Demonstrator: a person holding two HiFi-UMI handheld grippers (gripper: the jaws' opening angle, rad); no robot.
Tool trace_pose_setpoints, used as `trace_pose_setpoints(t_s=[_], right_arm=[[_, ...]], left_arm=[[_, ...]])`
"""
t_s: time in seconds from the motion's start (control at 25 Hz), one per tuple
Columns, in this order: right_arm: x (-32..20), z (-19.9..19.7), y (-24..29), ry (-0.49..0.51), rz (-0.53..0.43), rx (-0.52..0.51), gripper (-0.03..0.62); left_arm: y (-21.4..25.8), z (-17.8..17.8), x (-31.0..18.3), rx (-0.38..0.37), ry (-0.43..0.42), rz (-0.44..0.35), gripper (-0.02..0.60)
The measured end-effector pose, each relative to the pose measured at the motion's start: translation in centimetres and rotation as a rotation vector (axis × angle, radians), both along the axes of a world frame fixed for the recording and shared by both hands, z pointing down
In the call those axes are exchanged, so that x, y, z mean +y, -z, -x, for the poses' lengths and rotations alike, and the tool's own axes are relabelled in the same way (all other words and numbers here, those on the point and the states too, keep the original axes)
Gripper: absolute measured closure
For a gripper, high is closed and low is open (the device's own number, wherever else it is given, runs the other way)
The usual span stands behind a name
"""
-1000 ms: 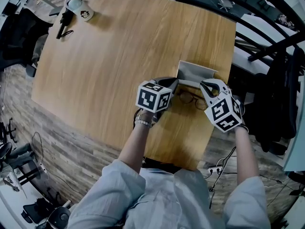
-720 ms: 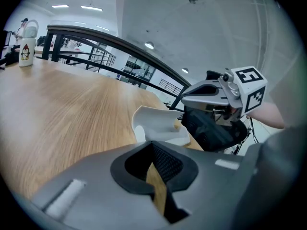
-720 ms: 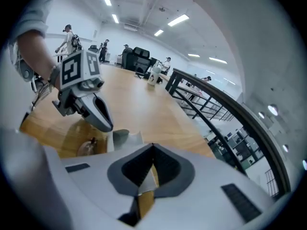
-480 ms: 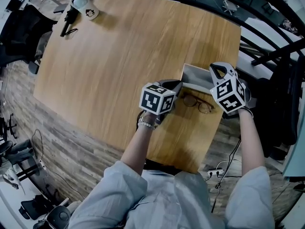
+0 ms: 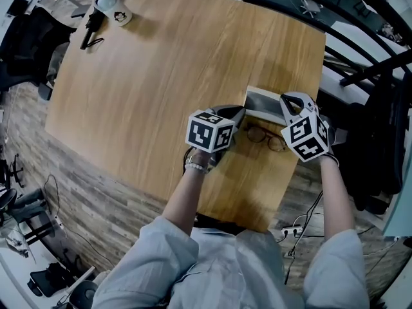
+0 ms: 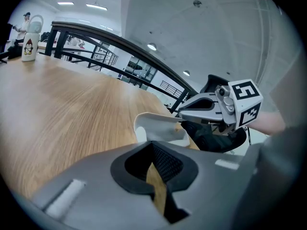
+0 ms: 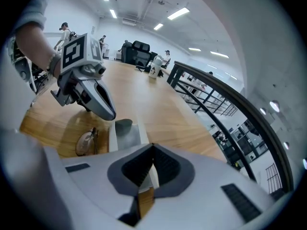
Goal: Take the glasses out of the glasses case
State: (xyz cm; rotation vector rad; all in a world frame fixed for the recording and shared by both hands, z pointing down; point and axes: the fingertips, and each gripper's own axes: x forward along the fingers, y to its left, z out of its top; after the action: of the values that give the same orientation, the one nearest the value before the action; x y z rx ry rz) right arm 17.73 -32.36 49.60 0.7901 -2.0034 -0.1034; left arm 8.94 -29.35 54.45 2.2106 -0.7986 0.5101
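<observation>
The grey glasses case (image 5: 262, 103) lies open near the table's right edge, and in the left gripper view its pale shell (image 6: 159, 127) sits just ahead of the jaws. The dark-rimmed glasses (image 5: 265, 137) lie on the wood on the near side of the case, outside it; the right gripper view shows them (image 7: 86, 142) beside the case (image 7: 125, 134). My left gripper (image 5: 238, 113) is shut at the case's left end, with only table showing through its slit (image 6: 153, 150). My right gripper (image 5: 288, 100) is shut over the case's right end, gripping nothing that I can make out (image 7: 152, 151).
A white cup with a penguin print (image 5: 116, 10) and a black object (image 5: 89, 28) stand at the table's far left corner. The table's right edge (image 5: 310, 108) runs just beyond the case, with a dark railing (image 5: 360, 18) behind it.
My right gripper left its place over the glasses, swung out past the case's right end, then came back a little to that end. The left gripper and the glasses stayed put.
</observation>
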Motion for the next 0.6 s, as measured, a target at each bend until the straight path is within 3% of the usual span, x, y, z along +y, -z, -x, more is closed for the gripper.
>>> trace_pose_setpoints(t_s=[0.6], right_arm=[[3.1, 0.5, -1.8, -0.026, 0.063, -0.039, 0.592]], left_arm=[[0.3, 0.0, 0.0, -0.012, -0.011, -0.044, 0.578]])
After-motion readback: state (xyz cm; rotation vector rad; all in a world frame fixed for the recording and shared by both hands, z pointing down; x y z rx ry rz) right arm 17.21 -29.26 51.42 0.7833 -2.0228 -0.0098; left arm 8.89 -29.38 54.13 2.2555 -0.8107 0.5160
